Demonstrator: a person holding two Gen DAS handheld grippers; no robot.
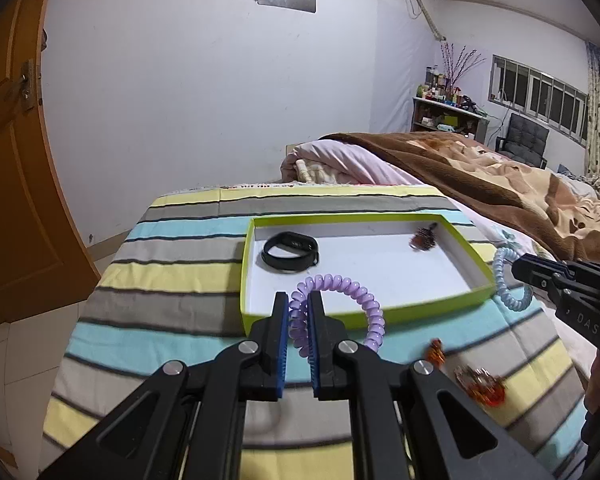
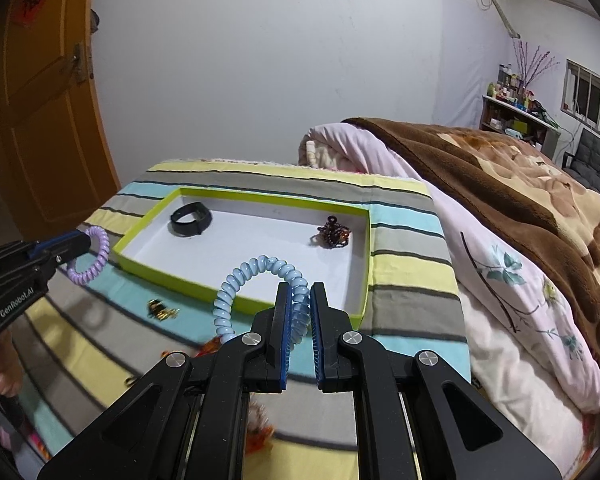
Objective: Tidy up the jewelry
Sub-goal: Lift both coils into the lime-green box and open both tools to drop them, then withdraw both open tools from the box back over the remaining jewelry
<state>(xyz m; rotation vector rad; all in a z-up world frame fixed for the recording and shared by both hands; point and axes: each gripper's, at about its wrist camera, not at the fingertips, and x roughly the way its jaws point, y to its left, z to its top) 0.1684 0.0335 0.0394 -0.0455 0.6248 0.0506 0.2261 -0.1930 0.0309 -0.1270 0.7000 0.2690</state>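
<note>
Left tongs (image 1: 299,312): I am clenching them on the purple coil (image 1: 340,286), which is arching up and off to their right, ahead of the tips.
Right tongs (image 2: 300,304): I am clenching them on the blue coil (image 2: 256,268), which is looping up and over to their left.
Small pieces: orange-red, blurred bits (image 1: 480,384) are lying on the cloth just right of my left tongs; a gold-and-dark piece (image 2: 162,310) is lying left of my right tongs, short of the tray.
Cloth (image 1: 172,280): striped in yellow, grey and turquoise, it is spreading under both tongs and under the tray.
Tray (image 1: 380,314): green-rimmed and white inside, it is sitting just ahead of both tongs, its near wall passing behind the two coils.
Band (image 1: 290,256): black, it is lying inside the tray, ahead and slightly left of my left tongs.
Clip (image 2: 332,234): dark brown, it is lying inside the tray toward its far right, ahead of my right tongs.
Blanket (image 2: 500,168): brown, it is piling up far ahead to the right.
</note>
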